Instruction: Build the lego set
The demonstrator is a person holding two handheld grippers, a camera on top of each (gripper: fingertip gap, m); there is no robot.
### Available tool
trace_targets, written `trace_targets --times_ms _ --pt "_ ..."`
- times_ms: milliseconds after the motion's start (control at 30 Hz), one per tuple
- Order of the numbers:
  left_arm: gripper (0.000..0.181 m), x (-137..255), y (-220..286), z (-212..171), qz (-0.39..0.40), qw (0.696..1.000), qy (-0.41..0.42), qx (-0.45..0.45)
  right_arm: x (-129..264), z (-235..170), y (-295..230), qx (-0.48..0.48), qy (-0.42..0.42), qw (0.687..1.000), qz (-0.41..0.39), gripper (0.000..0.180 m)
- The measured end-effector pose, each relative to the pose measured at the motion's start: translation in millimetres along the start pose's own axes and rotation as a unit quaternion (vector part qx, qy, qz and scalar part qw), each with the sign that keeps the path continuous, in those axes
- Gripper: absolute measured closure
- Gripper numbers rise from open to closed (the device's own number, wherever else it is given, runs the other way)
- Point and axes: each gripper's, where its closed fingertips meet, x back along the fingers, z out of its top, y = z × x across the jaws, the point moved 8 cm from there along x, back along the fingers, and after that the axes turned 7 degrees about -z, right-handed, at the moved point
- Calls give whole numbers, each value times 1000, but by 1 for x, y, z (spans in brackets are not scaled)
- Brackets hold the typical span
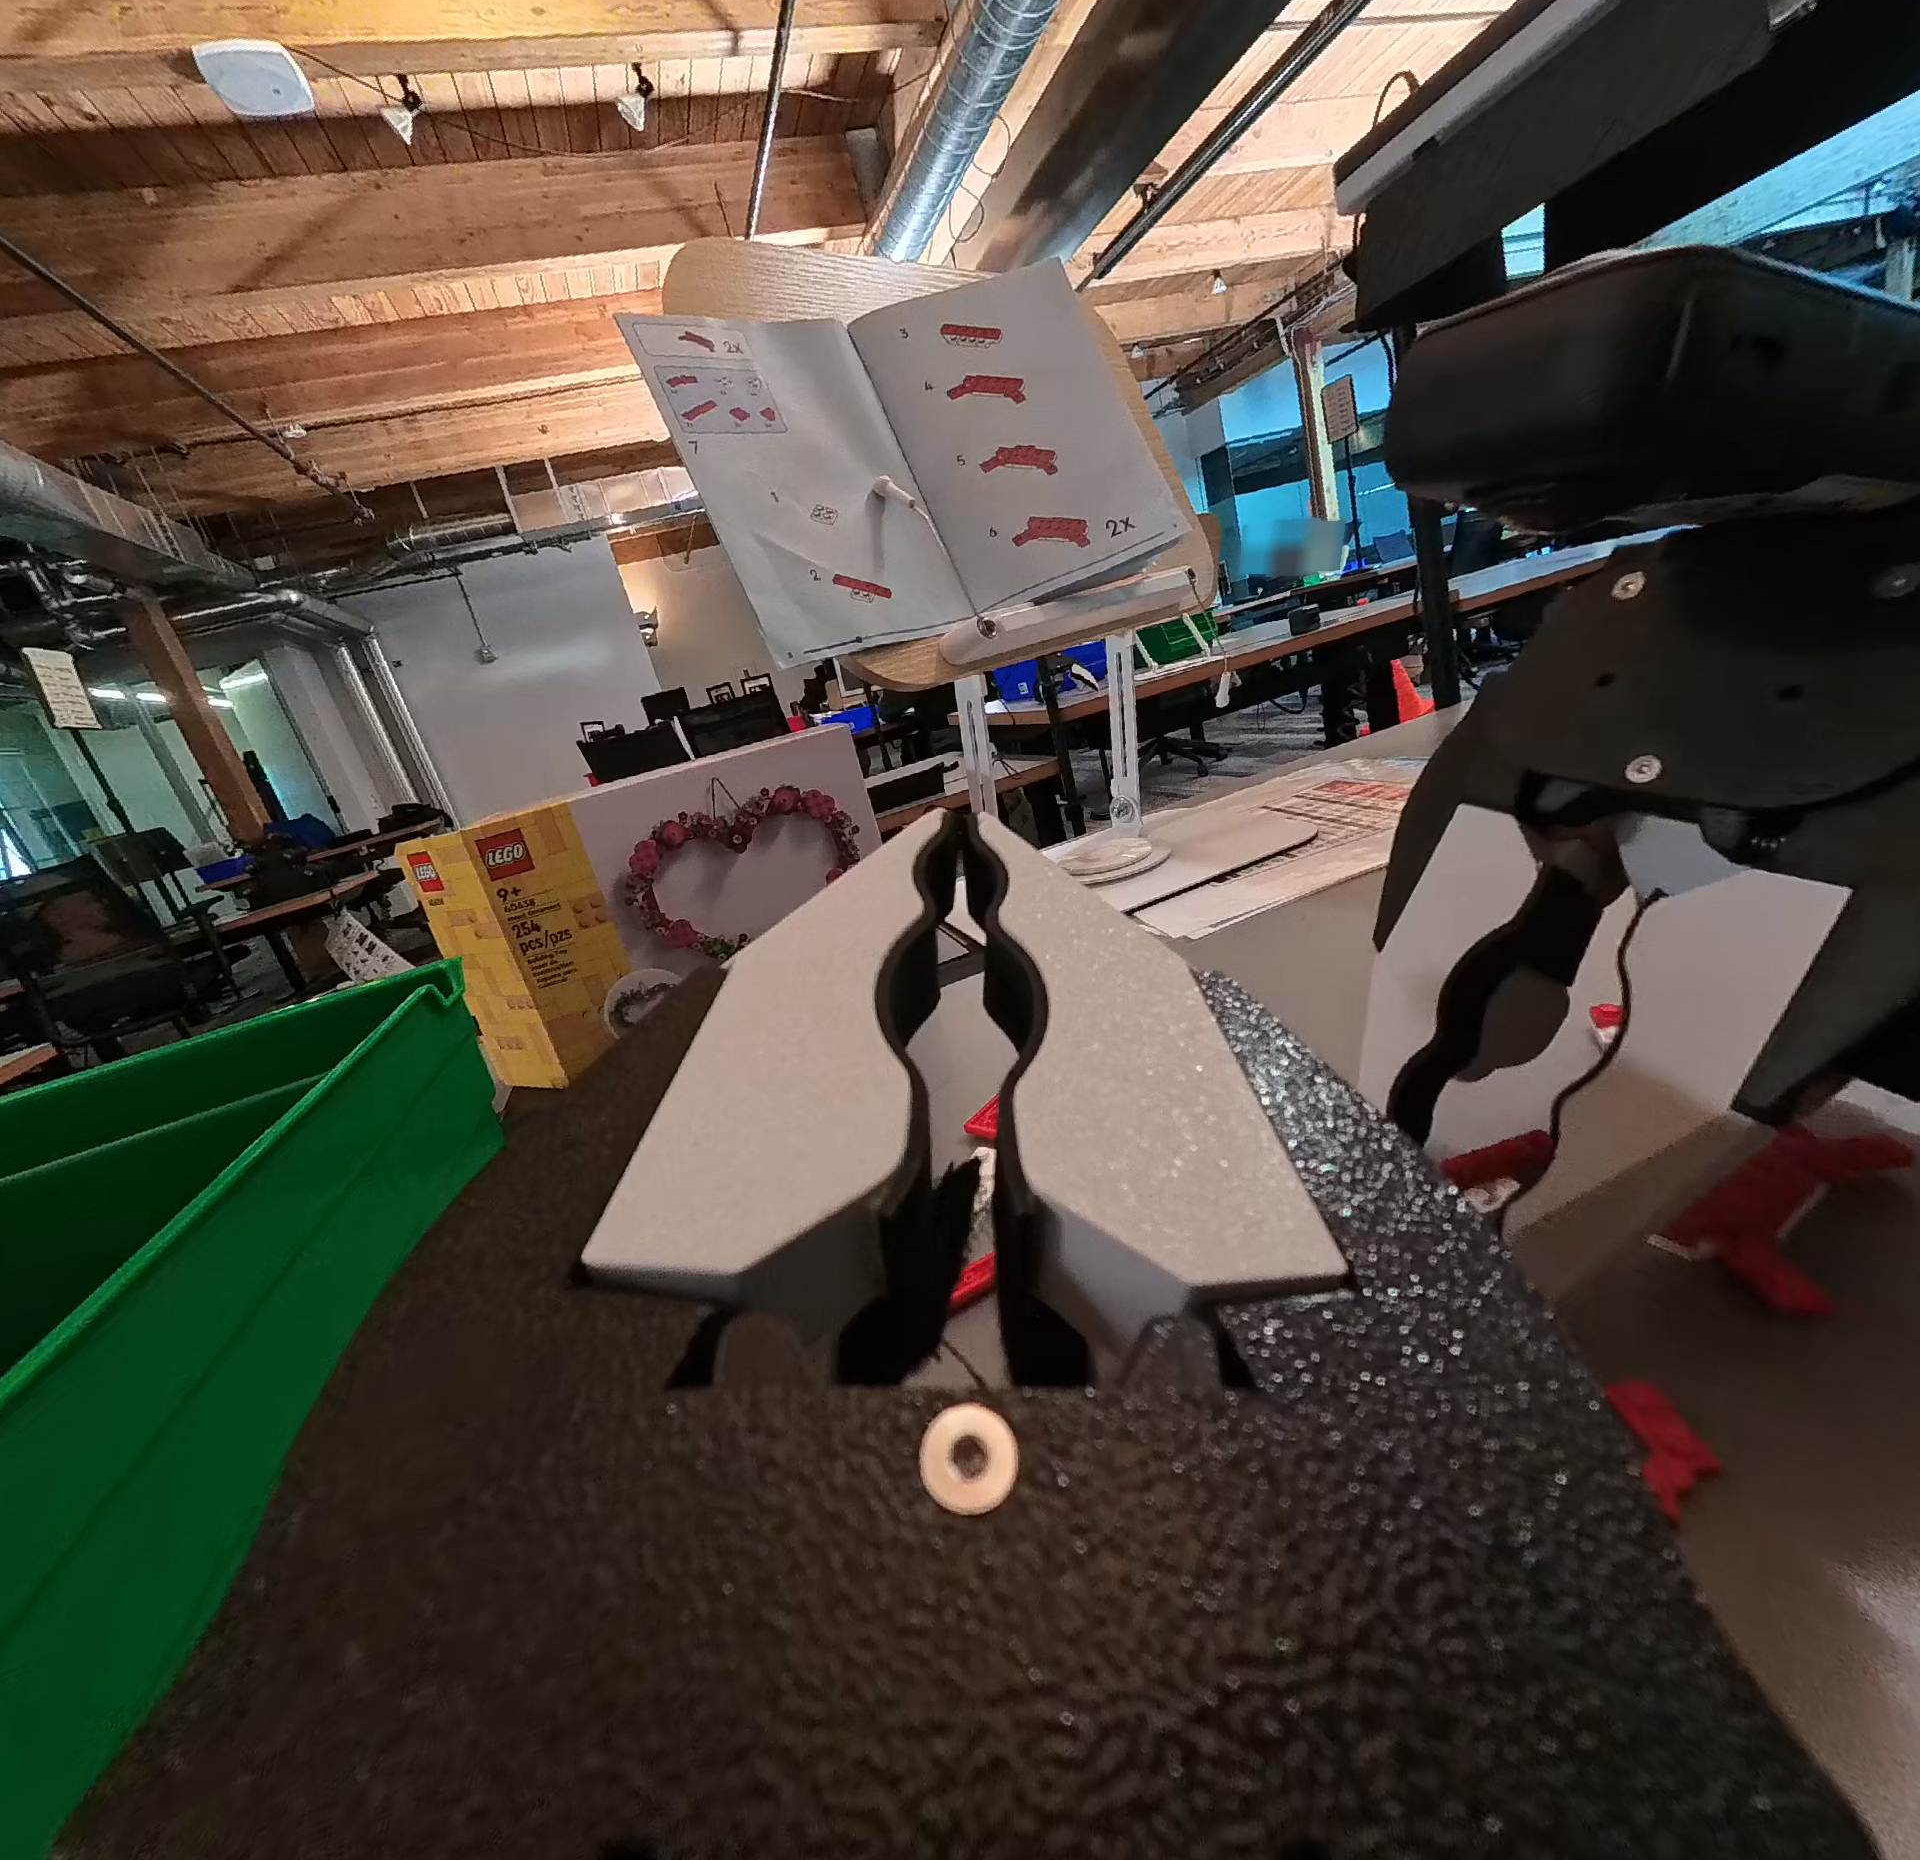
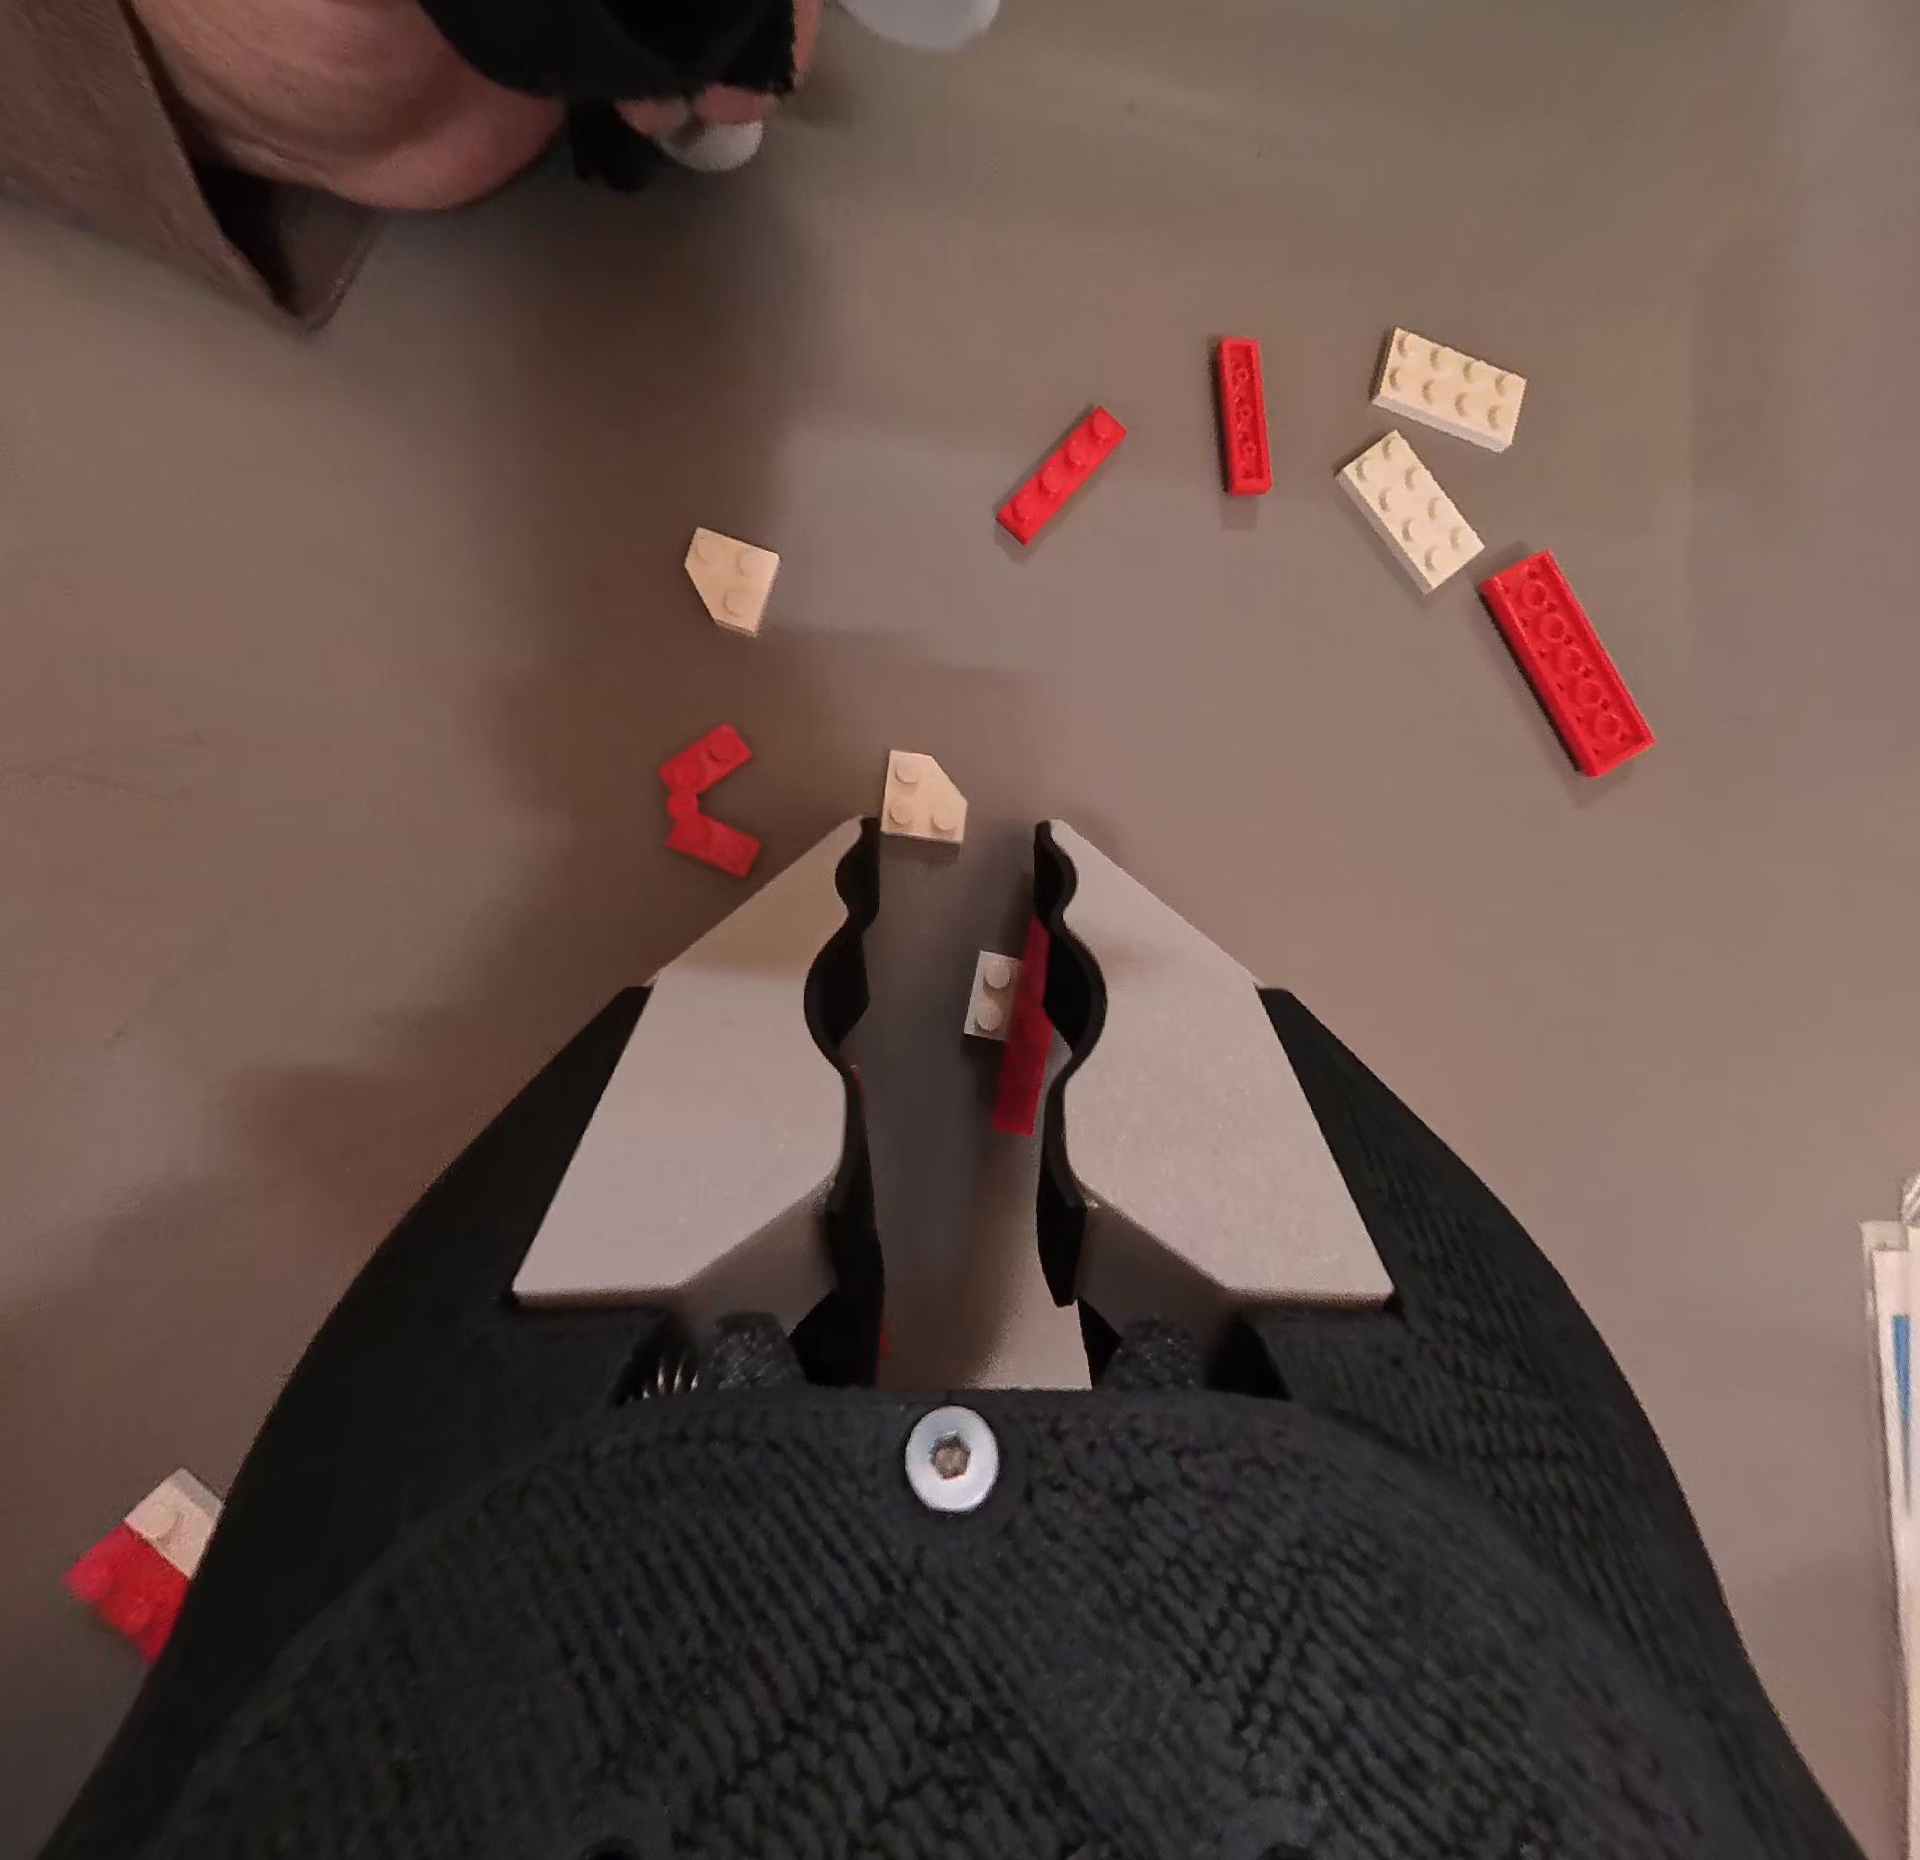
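Observation:
My right gripper (image 2: 956, 842) is open and points down at the grey table (image 2: 416, 979). A small build of a red plate with a tan piece (image 2: 1010, 1031) lies between the jaws, against the right finger; I cannot tell whether they touch. A tan wedge plate (image 2: 923, 797) sits at the fingertips. An angled red build (image 2: 709, 802) and a second tan wedge (image 2: 732, 579) lie to the left. My left gripper (image 1: 961, 839) is shut, tilted up, with nothing seen in its tips. The right gripper also shows in the left wrist view (image 1: 1465, 1145).
Loose red plates (image 2: 1062, 475) (image 2: 1244, 416) (image 2: 1567, 662) and tan plates (image 2: 1449, 387) lie far right. A red-and-tan build (image 2: 145, 1571) lies near left. The open instruction booklet (image 1: 904, 480) is on a stand. The set's box (image 1: 520, 937) and green bins (image 1: 208, 1187) are left. A hand (image 2: 312, 96) is far left. My hands' fingertips stand some 15 cm from each other.

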Motion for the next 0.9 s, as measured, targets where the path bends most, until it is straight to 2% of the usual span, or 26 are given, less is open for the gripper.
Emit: trace_targets --times_ms 200,600,900 --pt "181 0 0 0 0 1000 0 1 0 3 -4 -7 4 1000 23 153" --pt "181 0 0 0 1 1000 1 2 10 1 1 -8 8 1000 6 155" --pt "181 0 -1 0 2 1000 2 3 22 -19 13 -49 -7 999 0 152"
